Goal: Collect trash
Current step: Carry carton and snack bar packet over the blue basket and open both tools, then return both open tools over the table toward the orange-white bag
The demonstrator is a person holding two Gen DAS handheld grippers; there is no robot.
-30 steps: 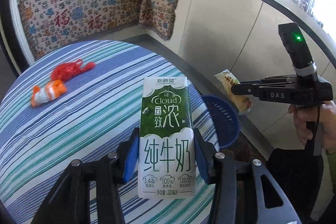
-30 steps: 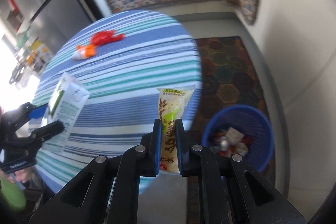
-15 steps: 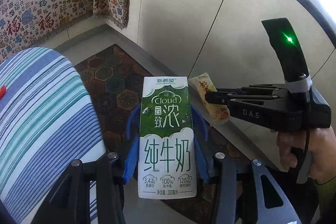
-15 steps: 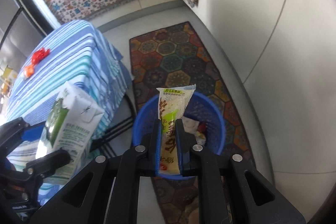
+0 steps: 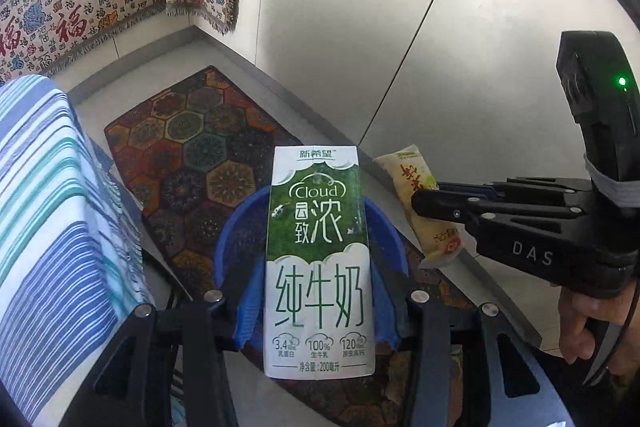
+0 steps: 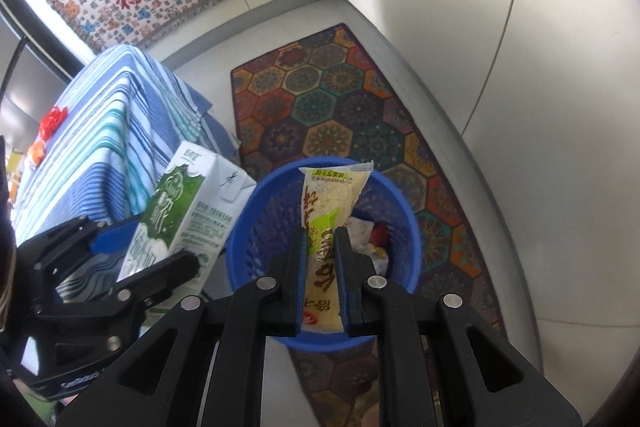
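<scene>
Both tools' jaws opening above the basket (image 6: 240,255).

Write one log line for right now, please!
left hand-held gripper: opening, carton between | right hand-held gripper: opening, packet between | both over bin

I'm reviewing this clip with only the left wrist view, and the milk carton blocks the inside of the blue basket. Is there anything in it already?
Observer: Yes. The right wrist view shows crumpled trash at the bottom of the basket.
Operator: Is the yellow packet over the opening?
Observer: Yes. The packet hangs over the opening between the fingers of the right gripper, which are opening.
Operator: Is anything left on the table?
Observer: Yes. A red wrapper and an orange wrapper lie on the striped table.
</scene>
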